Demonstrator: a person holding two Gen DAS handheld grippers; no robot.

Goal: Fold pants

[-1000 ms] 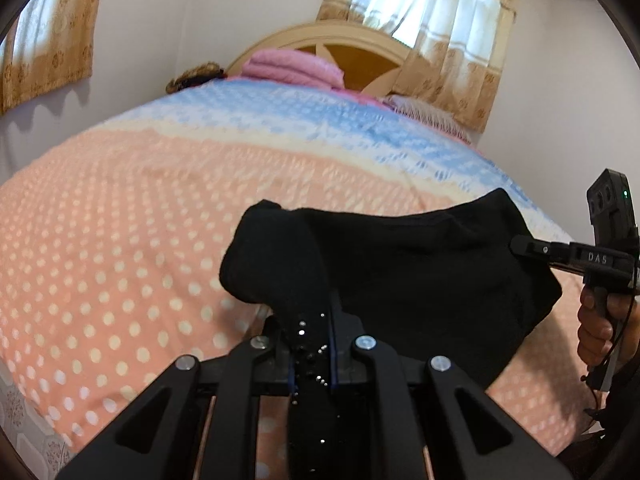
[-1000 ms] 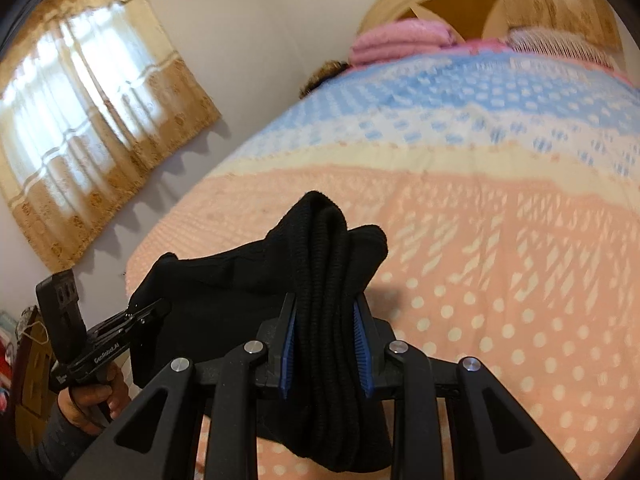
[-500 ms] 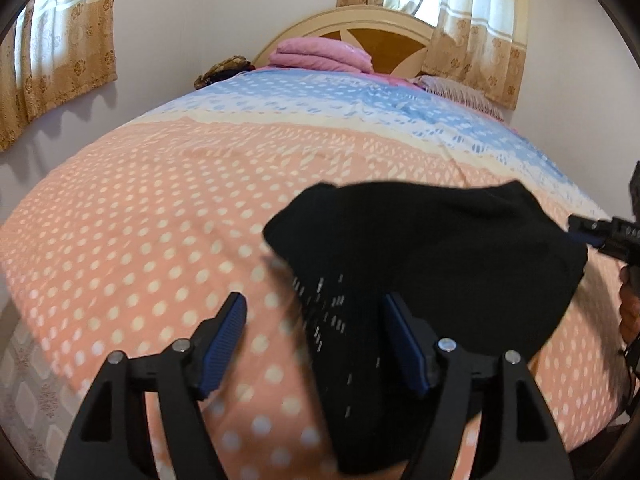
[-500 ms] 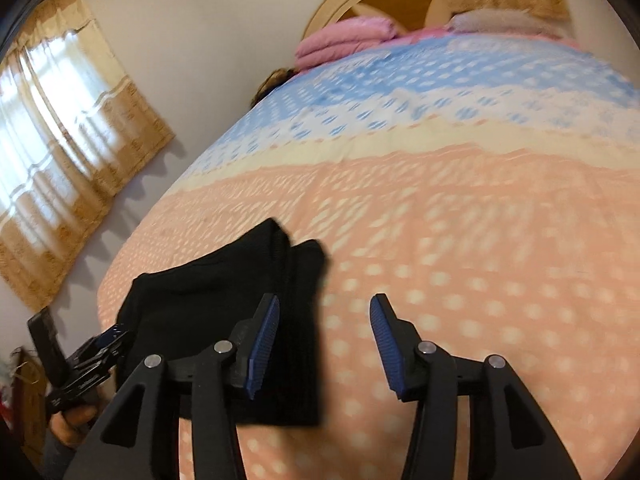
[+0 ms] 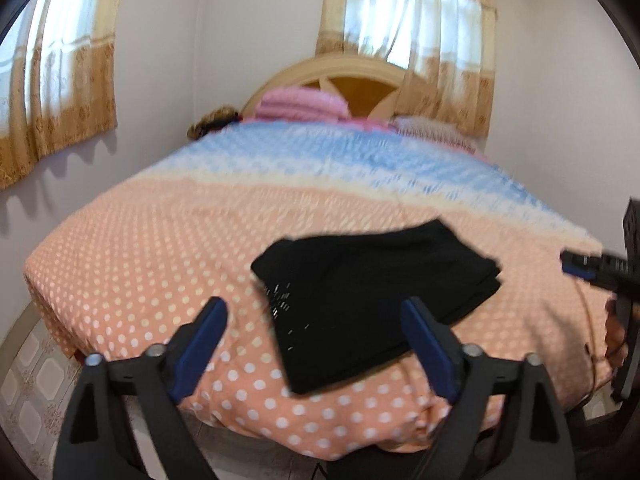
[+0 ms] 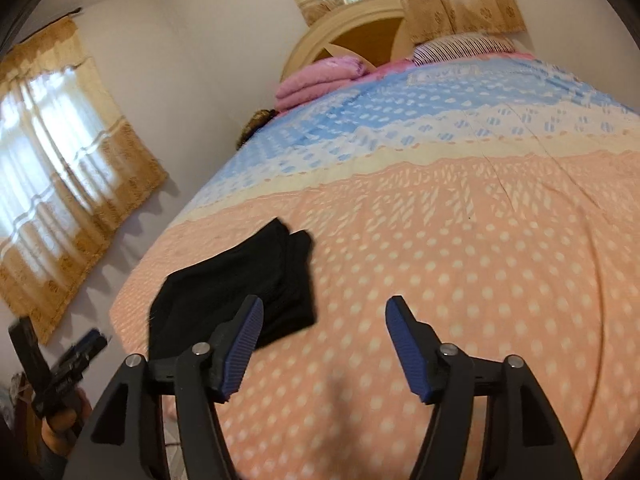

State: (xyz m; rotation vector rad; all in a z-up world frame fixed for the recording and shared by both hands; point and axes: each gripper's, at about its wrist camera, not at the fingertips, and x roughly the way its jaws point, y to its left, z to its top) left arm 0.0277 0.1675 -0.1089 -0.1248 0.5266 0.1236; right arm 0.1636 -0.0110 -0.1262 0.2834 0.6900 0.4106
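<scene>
Near the foot edge of the bed, on its orange bedspread with white dots, lies the folded black pair of pants, flat and roughly square, with small pale flecks on the corner closest to the left wrist camera. The left claw stands wide apart above the bed's foot edge; its jaws have just been opening, its blue-padded fingers are clear of the cloth, and nothing is gripped. The right claw is also parted, its jaws having just been opening, with only bedspread seen between them; the pants lie to the left of its left finger, untouched. At the head of the bed sit folded pink blankets before a curved wooden headboard.
</scene>
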